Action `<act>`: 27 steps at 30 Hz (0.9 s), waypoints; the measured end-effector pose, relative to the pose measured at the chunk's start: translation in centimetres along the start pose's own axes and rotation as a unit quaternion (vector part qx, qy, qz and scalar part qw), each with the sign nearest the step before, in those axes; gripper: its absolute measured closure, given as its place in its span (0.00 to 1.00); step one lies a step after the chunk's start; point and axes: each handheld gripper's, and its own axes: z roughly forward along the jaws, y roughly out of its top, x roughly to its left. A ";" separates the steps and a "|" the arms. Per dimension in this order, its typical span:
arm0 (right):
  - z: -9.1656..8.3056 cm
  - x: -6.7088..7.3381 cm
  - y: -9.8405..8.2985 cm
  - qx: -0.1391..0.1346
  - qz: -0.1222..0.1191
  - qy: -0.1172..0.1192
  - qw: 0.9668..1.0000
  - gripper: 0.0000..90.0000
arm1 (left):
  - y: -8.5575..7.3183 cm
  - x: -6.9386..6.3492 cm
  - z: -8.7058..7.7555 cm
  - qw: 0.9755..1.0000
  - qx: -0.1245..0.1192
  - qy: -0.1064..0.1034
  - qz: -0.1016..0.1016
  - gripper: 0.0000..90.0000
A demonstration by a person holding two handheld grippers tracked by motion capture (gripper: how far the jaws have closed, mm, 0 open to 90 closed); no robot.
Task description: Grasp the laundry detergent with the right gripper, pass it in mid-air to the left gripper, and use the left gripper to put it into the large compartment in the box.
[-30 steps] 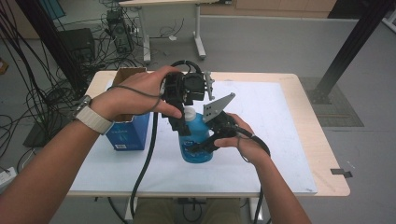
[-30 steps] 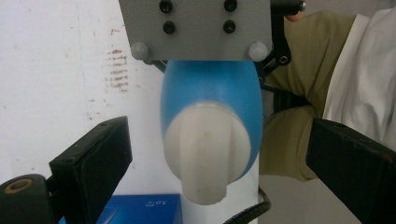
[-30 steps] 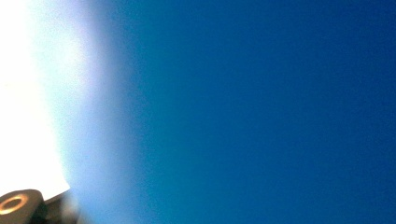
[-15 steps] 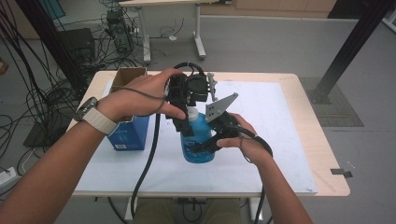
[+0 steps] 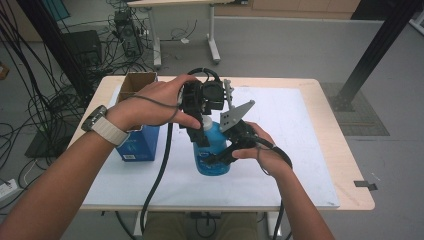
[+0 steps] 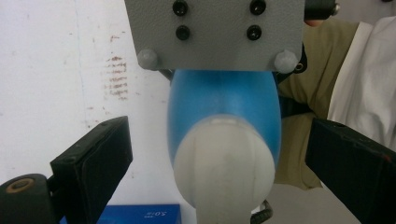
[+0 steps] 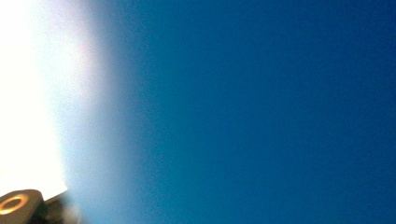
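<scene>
Near the middle of the counter (image 5: 310, 150), on its white sheet, a blue bottle (image 5: 212, 155) stands upright: a rounded, translucent blue body with a pale label low on its front and a white, ribbed, dome-shaped cap (image 6: 223, 161) on a short neck. The right gripper (image 5: 222, 156) comes in level from the right and is clenched on the bottle's body, its grey three-cornered plate (image 5: 236, 116) jutting up beside the neck; its own view is pressed so close that the bottle is a blue blur. The left gripper (image 5: 201, 140) hangs over the top, pointing down, its jaws spread wide on either side of the cap with clear gaps, touching nothing. Just left of the bottle sits a dark blue box (image 5: 137, 144), and behind that an open cardboard box (image 5: 137, 82) at the counter's far-left corner. A thick black cable (image 5: 159, 175) trails down from the left gripper across the sheet and over the front edge. The plate and the right hand (image 5: 260, 150) crowd the bottle's right side.
</scene>
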 end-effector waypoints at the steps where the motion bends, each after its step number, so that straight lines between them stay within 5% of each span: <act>1: 0.0 0.0 0.0 0.000 0.000 0.001 1.000 0.48 | 0.0 0.0 0.0 1.000 0.000 0.000 0.000 0.09; 27: -0.2 0.1 -0.1 -0.001 0.003 -0.002 1.000 0.48 | 0.1 -0.2 0.2 1.000 0.002 0.000 0.000 0.09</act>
